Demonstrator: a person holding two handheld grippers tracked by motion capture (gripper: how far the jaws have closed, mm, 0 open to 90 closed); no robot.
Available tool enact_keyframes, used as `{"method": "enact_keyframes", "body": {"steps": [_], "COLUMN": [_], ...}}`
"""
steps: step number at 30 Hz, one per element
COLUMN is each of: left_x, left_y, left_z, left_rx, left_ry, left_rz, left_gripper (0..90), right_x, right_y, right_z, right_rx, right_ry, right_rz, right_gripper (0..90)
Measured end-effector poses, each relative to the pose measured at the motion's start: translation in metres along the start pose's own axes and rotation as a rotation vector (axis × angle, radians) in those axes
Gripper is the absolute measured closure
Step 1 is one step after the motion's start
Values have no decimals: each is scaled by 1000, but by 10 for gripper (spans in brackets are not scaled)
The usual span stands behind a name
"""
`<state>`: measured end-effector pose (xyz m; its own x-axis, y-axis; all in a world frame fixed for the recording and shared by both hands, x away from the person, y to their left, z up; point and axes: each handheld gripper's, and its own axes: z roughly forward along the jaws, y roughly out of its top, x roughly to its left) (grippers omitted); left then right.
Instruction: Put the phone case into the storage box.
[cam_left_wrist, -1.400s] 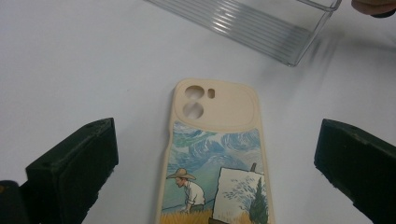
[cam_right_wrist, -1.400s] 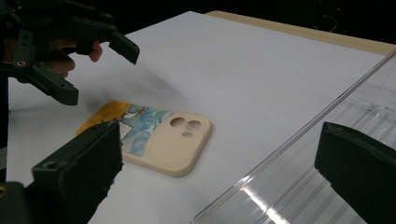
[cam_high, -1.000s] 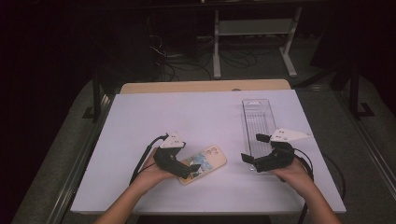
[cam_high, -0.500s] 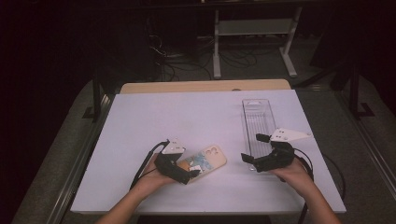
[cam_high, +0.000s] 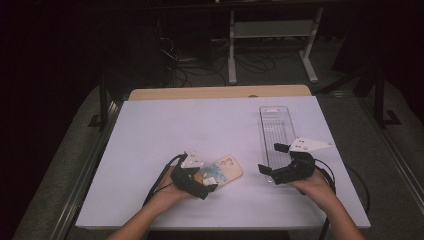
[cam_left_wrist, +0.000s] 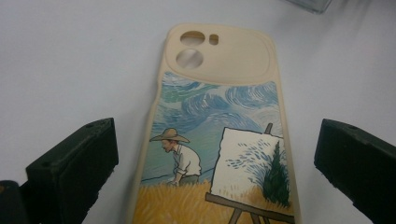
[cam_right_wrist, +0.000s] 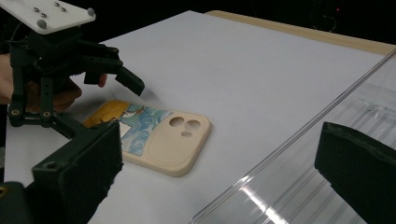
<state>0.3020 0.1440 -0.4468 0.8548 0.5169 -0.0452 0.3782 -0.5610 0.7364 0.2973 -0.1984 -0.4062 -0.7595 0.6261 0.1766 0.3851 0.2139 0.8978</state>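
A cream phone case (cam_high: 226, 170) (cam_left_wrist: 219, 70) (cam_right_wrist: 173, 140) with a painted picture of a painter and easel lies flat on the white table (cam_high: 200, 125). My left gripper (cam_high: 208, 181) (cam_left_wrist: 218, 140) (cam_right_wrist: 112, 105) is open, one jaw on each side of the case's picture end, and neither jaw touches it. My right gripper (cam_high: 271, 158) (cam_right_wrist: 219, 149) is open and empty. It hovers at the near end of a clear plastic tray (cam_high: 276, 125) (cam_right_wrist: 327, 121), pointing left toward the case.
The clear tray runs lengthwise along the table's right side. A wooden strip (cam_high: 220, 92) borders the far edge. Behind the table are a metal stand (cam_high: 272, 30) and floor cables, in the dark.
My left gripper has shifted slightly toward the near edge and right, closing in over the case's end. The case, the tray and the right gripper have stayed put.
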Motion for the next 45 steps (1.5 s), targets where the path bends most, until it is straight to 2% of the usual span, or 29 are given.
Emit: {"method": "enact_keyframes", "body": {"steps": [3, 5, 6, 7, 9, 11, 13, 17, 20, 22, 23, 31, 37, 45], "left_x": [0, -1, 0, -1, 0, 0, 0, 0, -1, -2, -2, -2, -2, -2], "left_y": [-1, -1, -2, -2, -3, -3, -3, -1, -1, -1, -1, -2, -2, -4], "left_z": [5, 6, 8, 10, 11, 11, 13, 15, 17, 17, 16, 16, 14, 14], "left_rx": [10, 7, 24, 15, 15, 32, 31, 33, 39, 28, 34, 36, 32, 16], "left_ry": [1, 2, 9, 3, -3, 2, 1, 0, -2, -10, -14, -14, -24, -27], "left_rz": [15, 4, 27, 15, 18, 36, 34, 59, 64, 64, 77, 78, 100, 95], "left_gripper": [0, 0, 0, 0, 0, 0, 0, 0, 4, 43, 52, 58, 103, 107], "right_x": [0, 0, 0, 0, 0, 0, 0, 0, 0, 0, 0, 0, 0, 0], "right_y": [0, 0, 0, 0, 0, 0, 0, 0, 0, 0, 0, 0, 0, 0], "right_z": [0, 0, 0, 0, 0, 0, 0, 0, 0, 0, 0, 0, 0, 0], "right_rx": [0, 0, 0, 0, 0, 0, 0, -1, 0, 0, 0, 0, 0, 0], "right_ry": [0, 0, 0, 0, -1, -1, -2, -2, -2, -1, -2, -2, -3, -4], "right_rz": [0, 0, 0, -1, -1, 0, 0, -1, -1, 0, -1, -1, 0, 0], "right_gripper": [5, 5, 5, 5, 5, 5, 5, 5, 5, 5, 5, 5, 5, 5]}}
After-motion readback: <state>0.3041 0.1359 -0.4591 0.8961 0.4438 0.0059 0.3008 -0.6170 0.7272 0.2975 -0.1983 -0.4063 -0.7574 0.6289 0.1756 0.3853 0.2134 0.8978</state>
